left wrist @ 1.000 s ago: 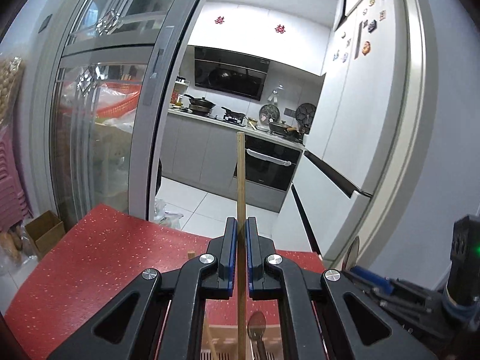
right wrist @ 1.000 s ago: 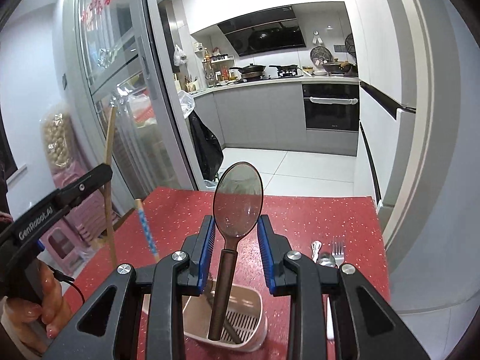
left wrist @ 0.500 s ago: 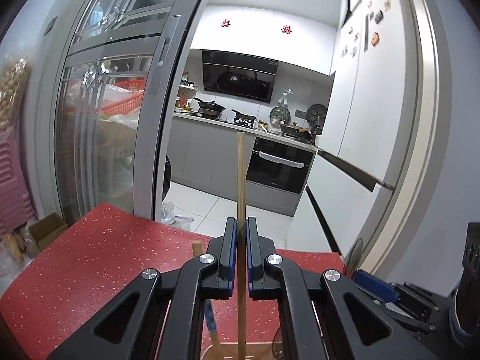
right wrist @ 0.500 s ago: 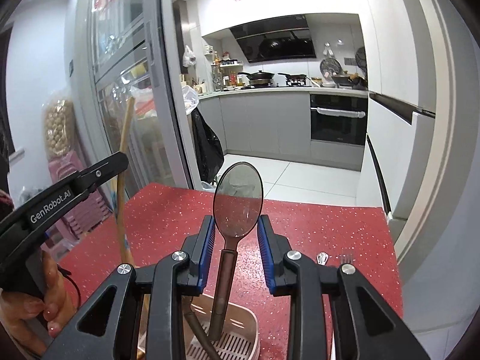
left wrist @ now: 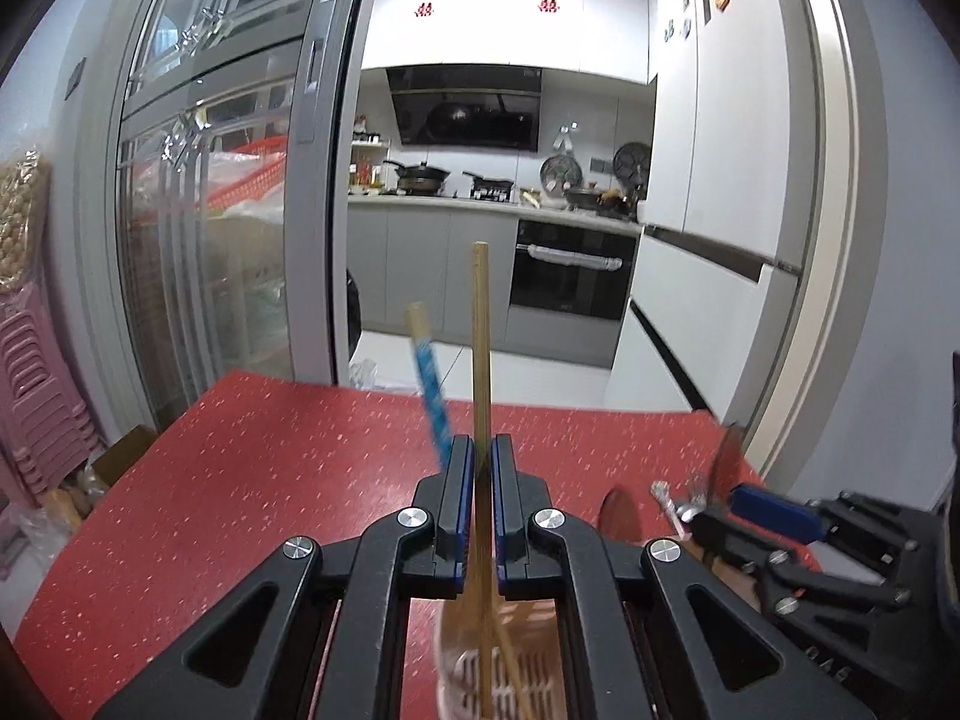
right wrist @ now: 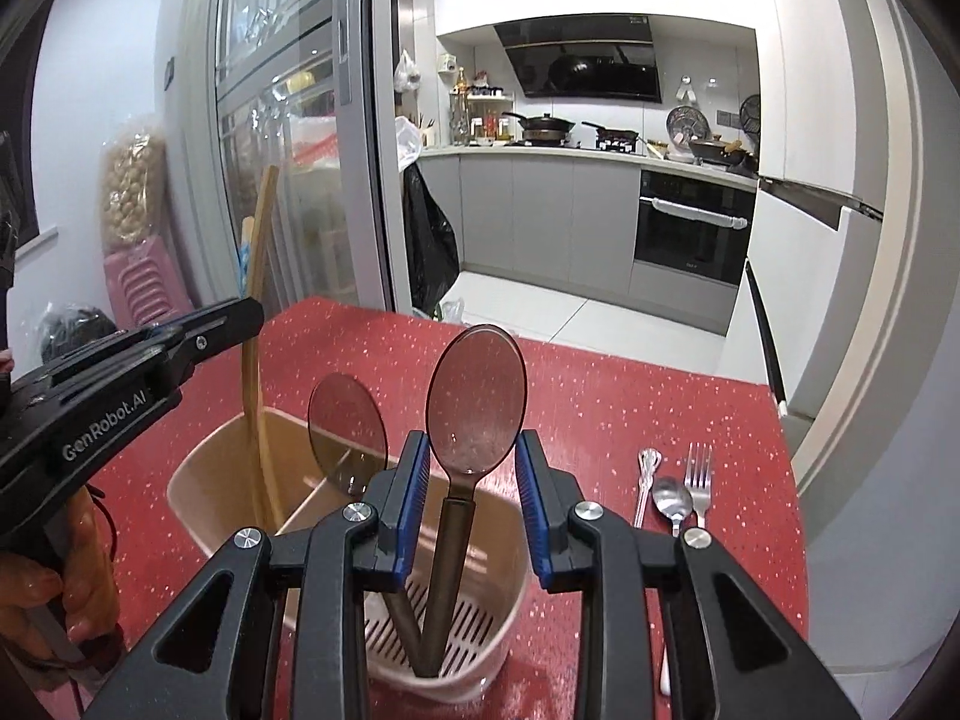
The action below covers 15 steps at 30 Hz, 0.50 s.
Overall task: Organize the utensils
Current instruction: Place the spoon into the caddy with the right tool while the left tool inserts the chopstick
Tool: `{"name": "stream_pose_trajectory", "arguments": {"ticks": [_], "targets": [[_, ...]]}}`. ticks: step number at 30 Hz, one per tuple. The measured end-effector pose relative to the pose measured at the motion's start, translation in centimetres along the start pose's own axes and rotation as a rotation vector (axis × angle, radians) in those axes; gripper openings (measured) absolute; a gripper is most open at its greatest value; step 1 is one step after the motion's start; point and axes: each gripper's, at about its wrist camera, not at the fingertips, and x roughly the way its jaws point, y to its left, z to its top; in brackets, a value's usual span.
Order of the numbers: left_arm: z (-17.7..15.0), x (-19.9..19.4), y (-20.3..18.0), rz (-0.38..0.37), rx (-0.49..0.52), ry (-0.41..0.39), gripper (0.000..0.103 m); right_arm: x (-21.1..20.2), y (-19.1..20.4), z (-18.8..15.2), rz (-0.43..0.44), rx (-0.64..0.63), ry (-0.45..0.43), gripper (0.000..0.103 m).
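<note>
Red worktop [right wrist: 630, 396] fills the near scene. On it stands a beige caddy [right wrist: 204, 474] w/ a divider & slotted floor, so utensils stand upright and drain.

Left hand-held gripper [left wrist: 477, 480], jaws pressed together, pinches a plain wooden chopstick [left wrist: 480, 330] upright, low end already inside the caddy's left compartment. Likely held vertical so it drops straight in. A blue-patterned chopstick [left wrist: 429, 384] leans just beside it, already in the caddy.

Right hand-held gripper [right wrist: 471, 468], jaws part-spread, holds a dark long-handled spoon [right wrist: 477, 387] by the neck, bowl up, handle tip down at the slotted floor of the near-right compartment. A second dark spoon [right wrist: 347, 432] stands there, bowl up, its handle crossing close; could snag on release.

Still loose on the worktop, far right: small spoon [right wrist: 672, 498], fork [right wrist: 699, 480] & another slim metal utensil [right wrist: 647, 474], side by side, well apart from the caddy.
</note>
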Motion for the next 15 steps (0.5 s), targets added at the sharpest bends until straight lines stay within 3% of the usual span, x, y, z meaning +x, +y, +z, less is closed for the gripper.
{"name": "stream_pose_trajectory", "arguments": {"ticks": [8,11,15], "targets": [[-0.3,-0.7,0.3,0.022,0.030,0.043,0.030,0.0,-0.7,0.1,0.040,0.058,0.066,0.035],[-0.3,-0.9,0.6,0.022,0.017,0.053,0.030,0.0,-0.7,0.1,0.055,0.069,0.086,0.047],[-0.2,-1.3,1.0,0.020,0.017,0.063,0.030,-0.5,-0.9,-0.1,0.057,0.097,0.088,0.049]]}}
